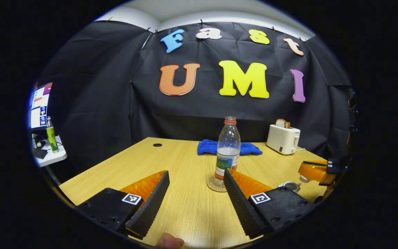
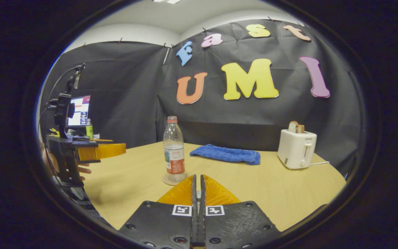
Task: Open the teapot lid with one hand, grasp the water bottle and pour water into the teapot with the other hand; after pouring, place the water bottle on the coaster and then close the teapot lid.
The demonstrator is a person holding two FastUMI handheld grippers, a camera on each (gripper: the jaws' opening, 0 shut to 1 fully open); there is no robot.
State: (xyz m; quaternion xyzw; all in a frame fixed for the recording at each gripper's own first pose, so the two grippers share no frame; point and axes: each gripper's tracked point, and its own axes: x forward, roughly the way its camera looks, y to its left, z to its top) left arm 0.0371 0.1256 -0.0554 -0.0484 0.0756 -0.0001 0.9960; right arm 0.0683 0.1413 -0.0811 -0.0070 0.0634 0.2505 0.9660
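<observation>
Left gripper view looks low and level across a pale wood-grain table [image 1: 185,207], with the left gripper [image 1: 195,193] held just above it, its two ribbed fingers spread wide with nothing between them. Straight ahead past the fingertips, the water bottle [image 1: 227,152] stands upright on a round woven coaster [image 1: 214,185]; it is clear ribbed plastic with a red cap, a printed label and water reaching partway up. Just right of the left gripper's right finger, a small grey-white rounded piece, probably the teapot [image 1: 290,186], is mostly hidden, so I cannot tell whether its lid is on. Above it, at the right edge, is the right gripper [image 1: 318,171]. Right gripper view shows that gripper's [image 2: 197,186] fingers pressed flat together along their length, holding nothing, and pointing toward the bottle [image 2: 173,152] and coaster [image 2: 173,180]. To the left in the same view, the left gripper [image 2: 112,150] reaches out level over the table edge, a hand [image 2: 81,167] gripping its handle. A crumpled blue towel [image 2: 226,154] of soft terry lies behind the bottle, and a boxy white toaster [image 2: 296,148] with a slice of bread [image 2: 295,127] stands well apart at the right.
</observation>
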